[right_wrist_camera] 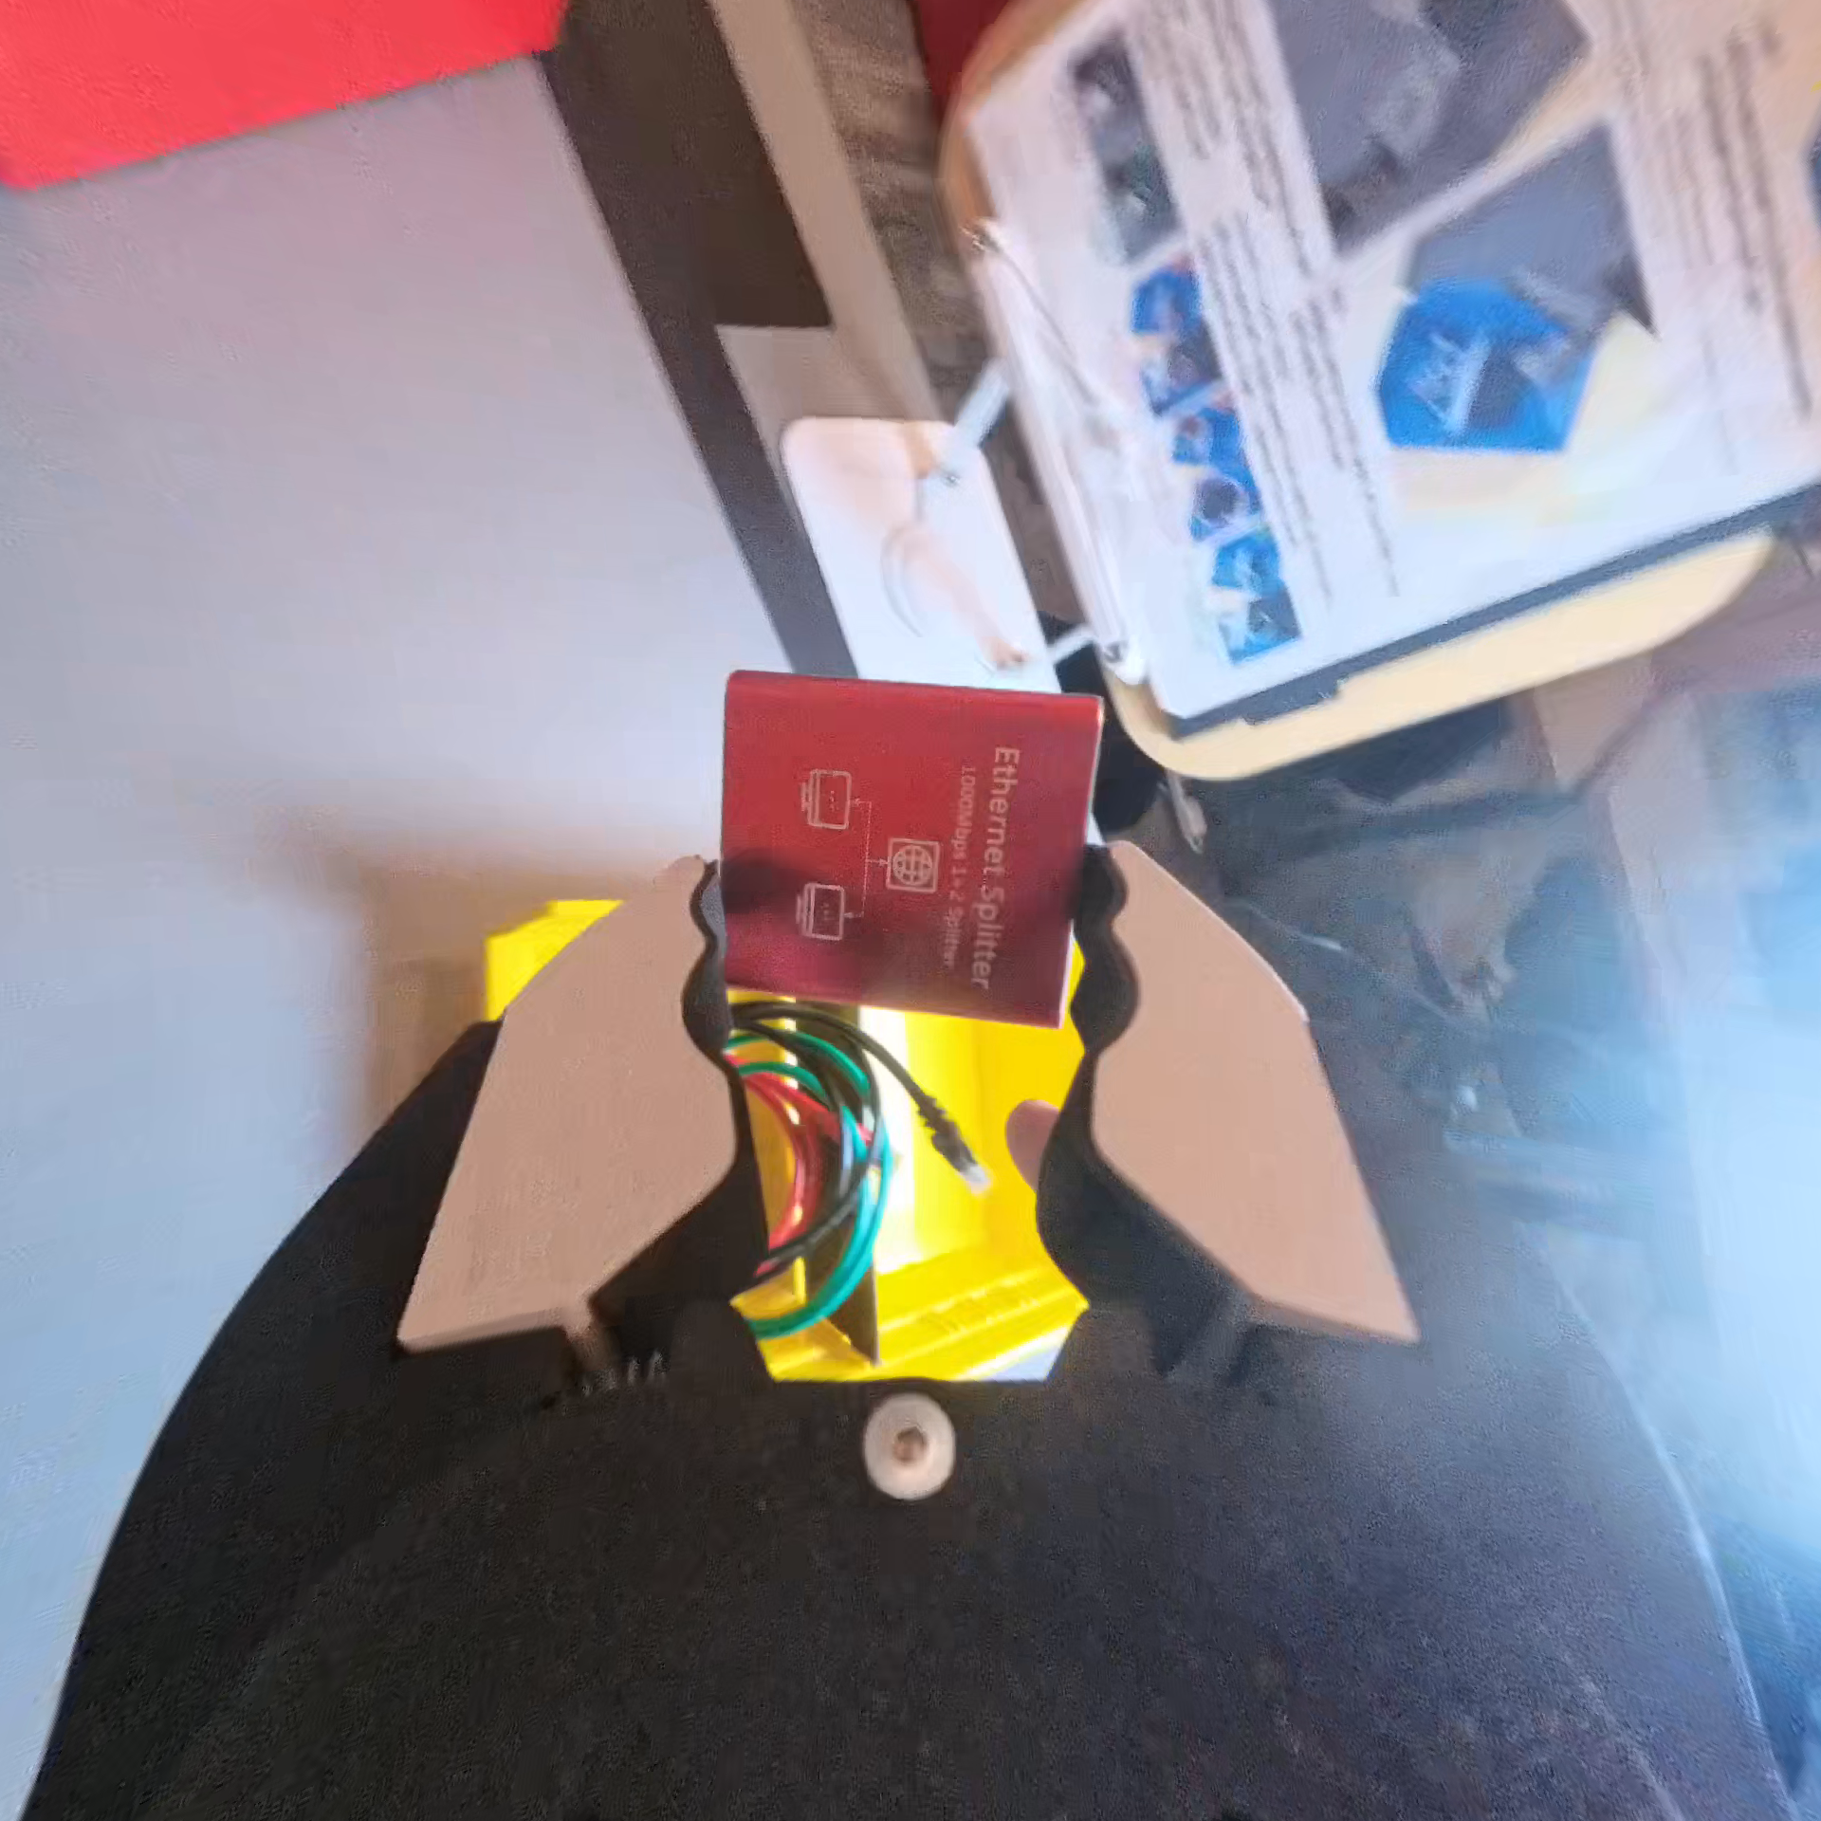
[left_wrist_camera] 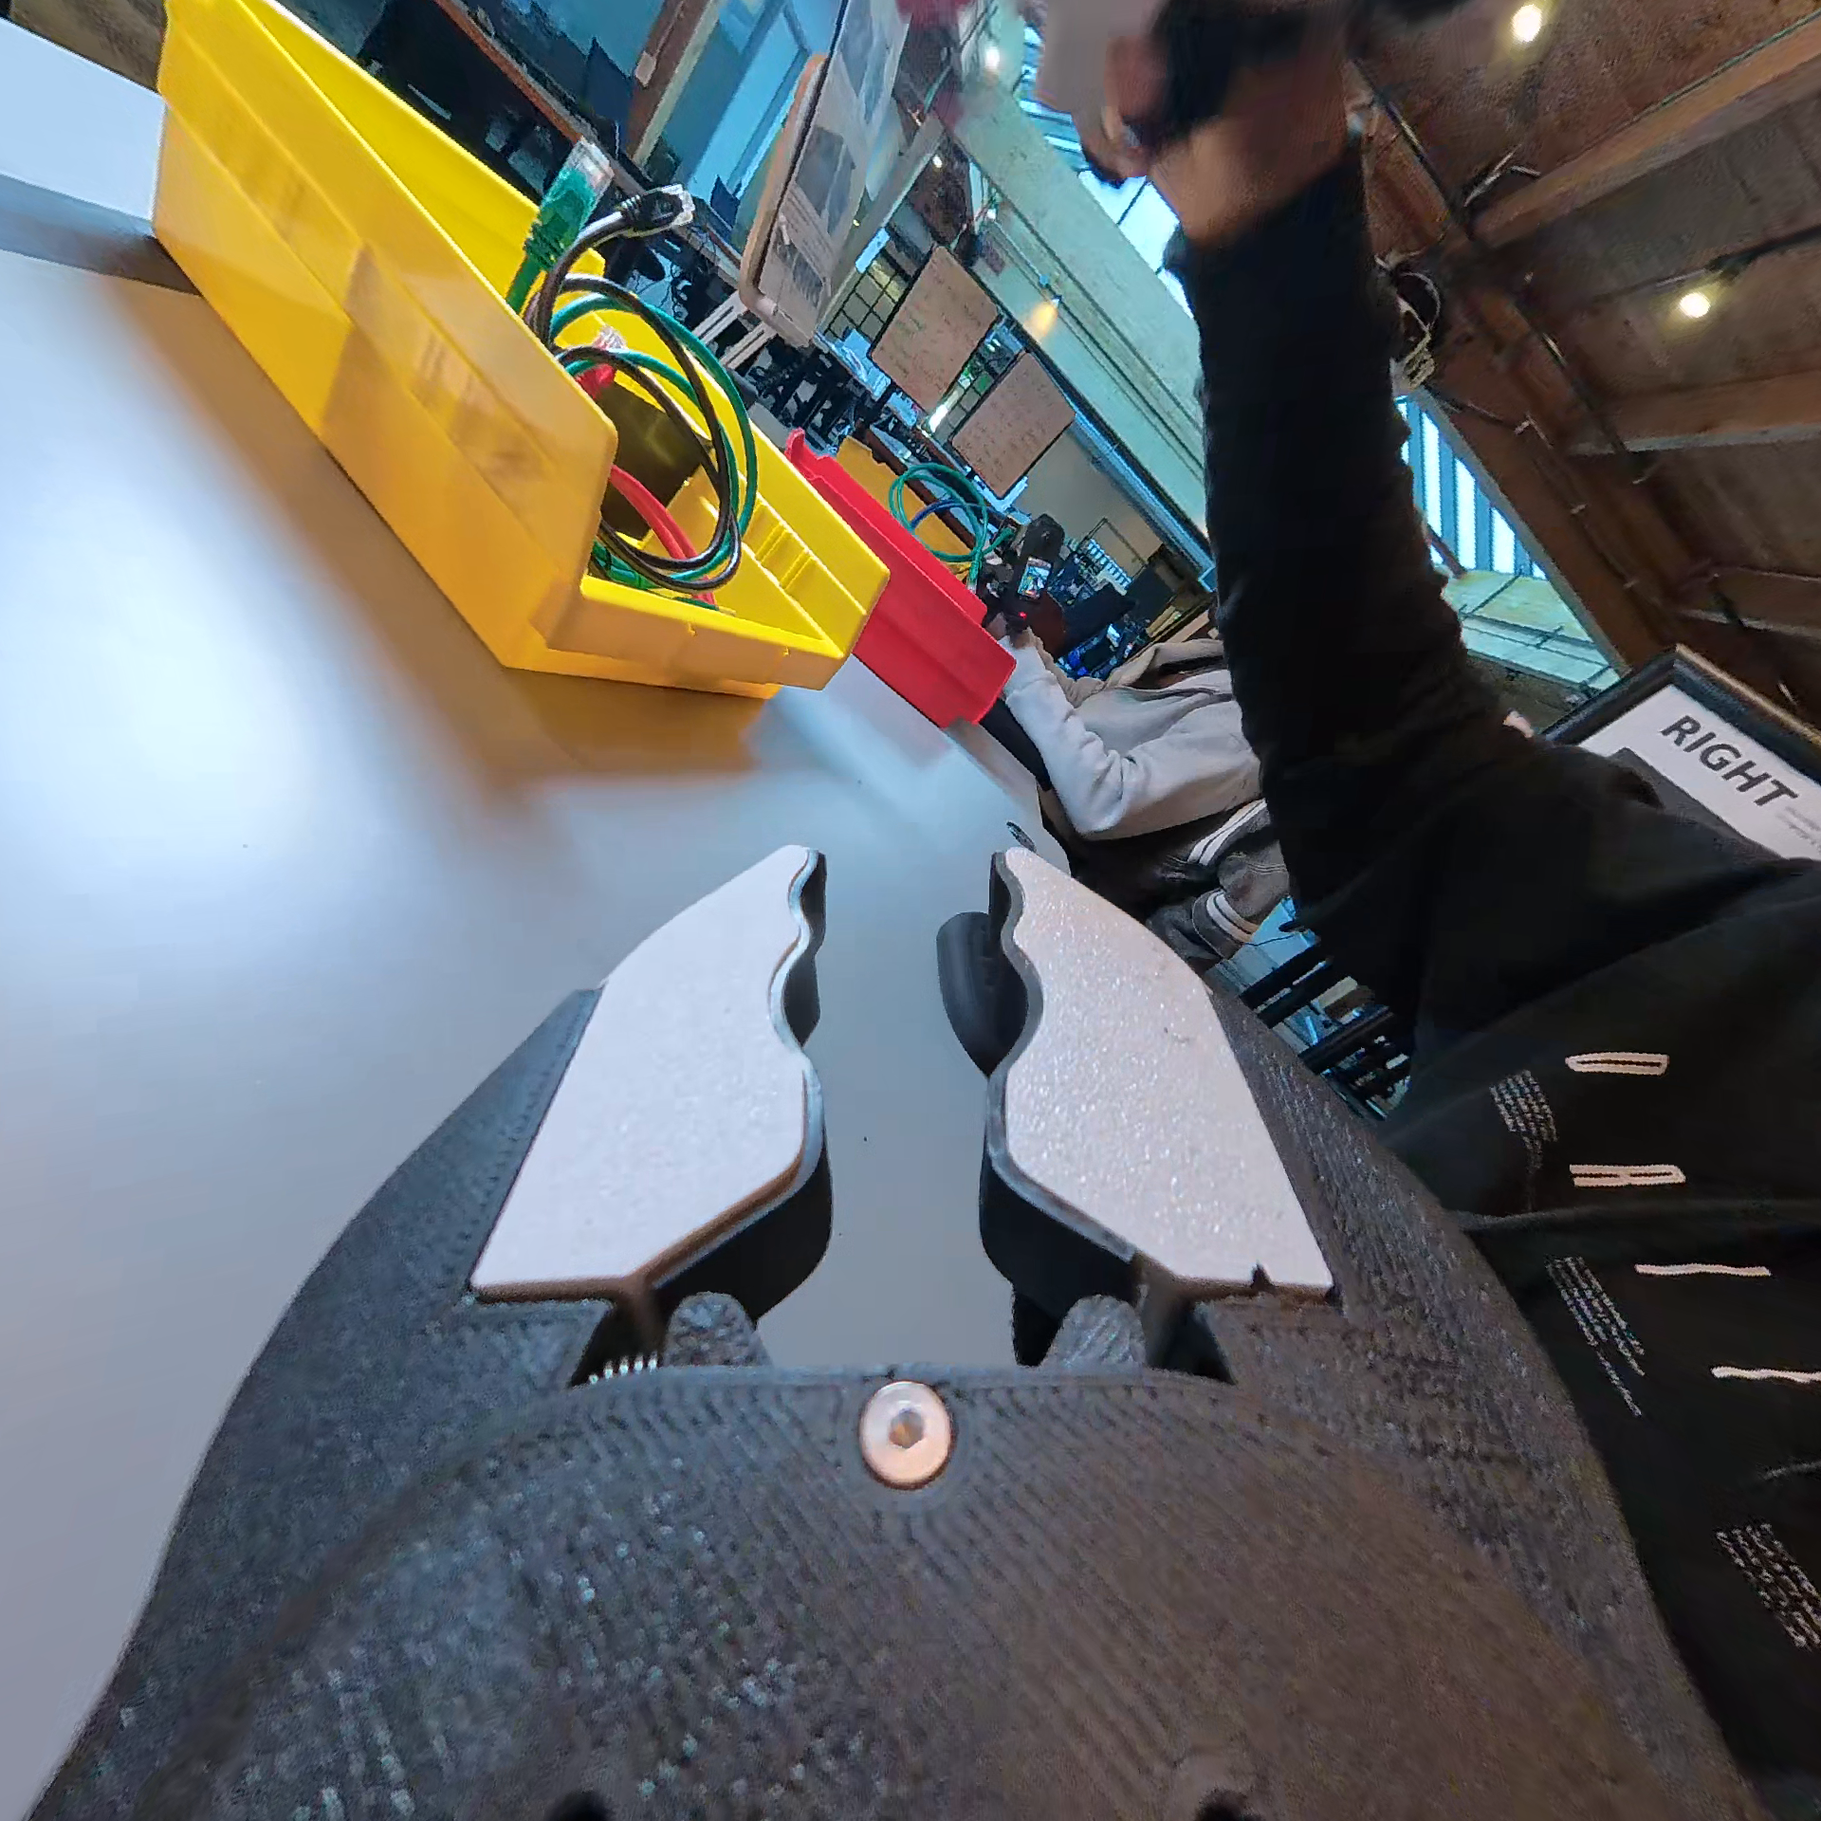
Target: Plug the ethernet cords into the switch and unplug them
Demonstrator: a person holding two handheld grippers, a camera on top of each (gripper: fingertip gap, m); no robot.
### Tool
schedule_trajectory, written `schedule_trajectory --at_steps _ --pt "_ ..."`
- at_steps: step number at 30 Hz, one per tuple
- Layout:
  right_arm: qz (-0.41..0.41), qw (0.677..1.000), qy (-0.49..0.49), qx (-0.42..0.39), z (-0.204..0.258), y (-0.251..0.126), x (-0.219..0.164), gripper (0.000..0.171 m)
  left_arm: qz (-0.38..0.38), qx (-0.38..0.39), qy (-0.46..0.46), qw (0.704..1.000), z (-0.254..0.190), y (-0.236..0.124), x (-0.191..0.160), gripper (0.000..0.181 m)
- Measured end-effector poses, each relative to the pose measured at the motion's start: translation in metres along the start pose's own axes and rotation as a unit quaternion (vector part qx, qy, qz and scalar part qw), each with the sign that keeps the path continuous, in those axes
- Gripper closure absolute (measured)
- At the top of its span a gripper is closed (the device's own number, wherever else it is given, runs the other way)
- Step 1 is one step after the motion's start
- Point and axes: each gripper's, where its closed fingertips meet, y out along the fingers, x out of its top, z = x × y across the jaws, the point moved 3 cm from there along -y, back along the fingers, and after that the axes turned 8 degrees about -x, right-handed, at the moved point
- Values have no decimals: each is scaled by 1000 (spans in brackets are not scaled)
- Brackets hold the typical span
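Note:
My right gripper (right_wrist_camera: 902, 867) is shut on a flat red metal switch box (right_wrist_camera: 902, 847) and holds it in the air above a yellow bin (right_wrist_camera: 995, 1311). In that bin lie coiled green, red and black ethernet cords (right_wrist_camera: 823, 1133), one black plug pointing right. In the left wrist view the same yellow bin (left_wrist_camera: 414, 394) stands on the grey table (left_wrist_camera: 246, 788) at the upper left, with the cords (left_wrist_camera: 670, 463) sticking out of it. My left gripper (left_wrist_camera: 905, 887) is open and empty, low over the table, apart from the bin.
A red bin (left_wrist_camera: 916, 611) with more cords stands behind the yellow one. A person's black sleeve (left_wrist_camera: 1330, 552) reaches up at the right. Another person in a grey top (left_wrist_camera: 1133, 749) sits beyond the table edge. A clipboard with printed sheets (right_wrist_camera: 1380, 325) lies off the table's edge. Spacing between my two grippers at the tips: around 30 cm.

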Motion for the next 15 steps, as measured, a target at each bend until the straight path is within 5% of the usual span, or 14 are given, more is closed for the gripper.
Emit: schedule_trajectory --at_steps 6,15 --pt "140 975 167 -44 -96 49 -105 102 6 13 25 1000 1 1 -1 150" --pt "261 908 329 12 -58 128 -226 102 5 126 162 979 10 -8 9 149"
